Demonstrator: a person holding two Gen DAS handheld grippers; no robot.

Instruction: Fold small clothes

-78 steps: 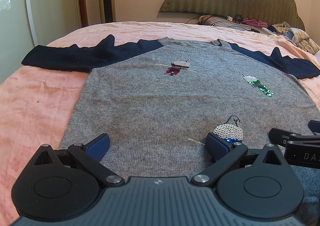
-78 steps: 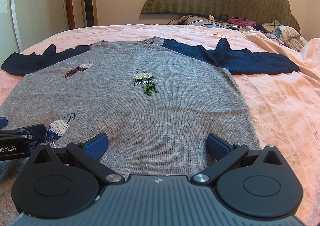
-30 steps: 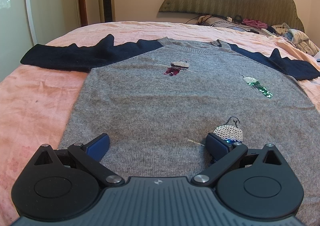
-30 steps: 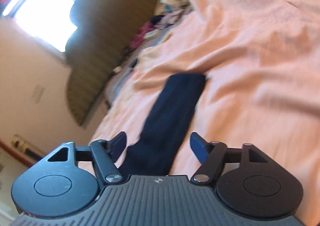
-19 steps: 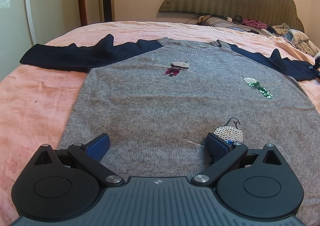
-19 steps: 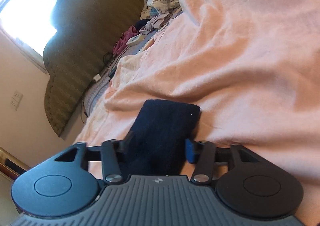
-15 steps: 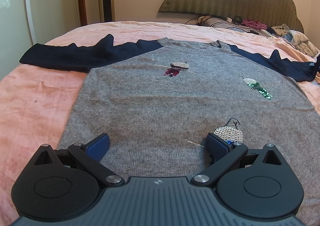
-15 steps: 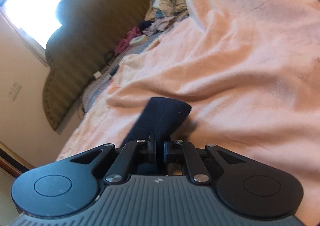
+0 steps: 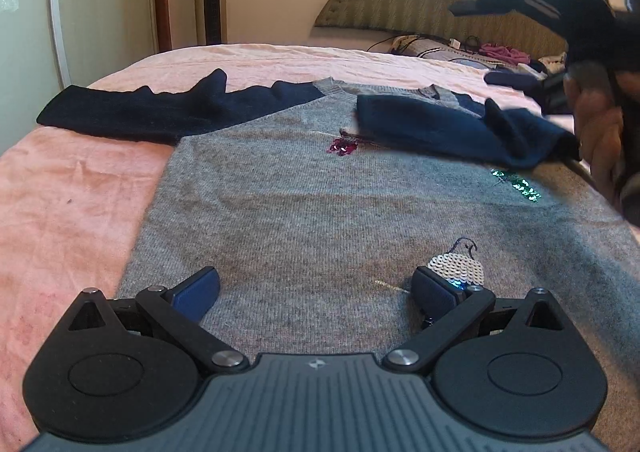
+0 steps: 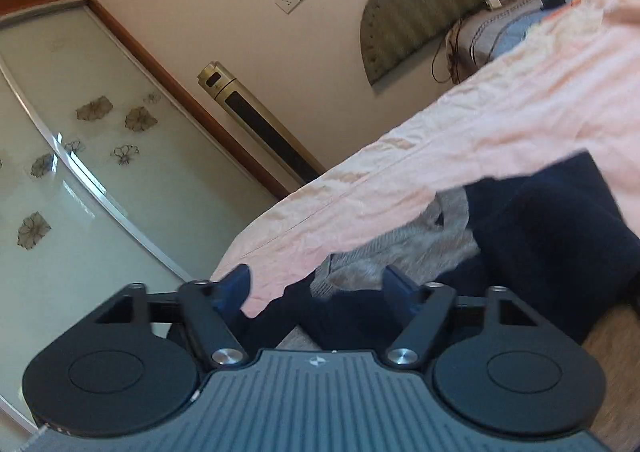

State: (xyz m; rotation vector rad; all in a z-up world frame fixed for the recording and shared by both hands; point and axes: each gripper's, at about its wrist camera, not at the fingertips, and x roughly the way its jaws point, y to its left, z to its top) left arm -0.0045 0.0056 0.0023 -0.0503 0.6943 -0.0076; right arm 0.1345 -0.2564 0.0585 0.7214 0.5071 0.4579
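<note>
Knitwear filled the left wrist view: a grey knitted sweater with navy sleeves and sequin motifs (image 9: 320,212) lay flat on the peach-pink bedspread (image 9: 72,188), its body across the middle of the frame. The far navy sleeve (image 9: 136,112) stretched out toward the upper left, while the near navy sleeve (image 9: 452,128) lay folded across the chest at upper right. The left gripper (image 9: 316,290) sat at the bottom centre with its jaws spread wide over the hem, gripping nothing. The right gripper (image 10: 316,284), blurred at the upper right of the left view and tilted in its own, also stood with its jaws well apart; it appeared to hold nothing, though dark cloth lay close under its fingers and contact was hard to rule out. The step in hand looked like the sleeve fold, one sleeve laid in. The next move would likely call for taking the outstretched sleeve by its cuff and laying it across the body, without dragging the grey panel askew.
</note>
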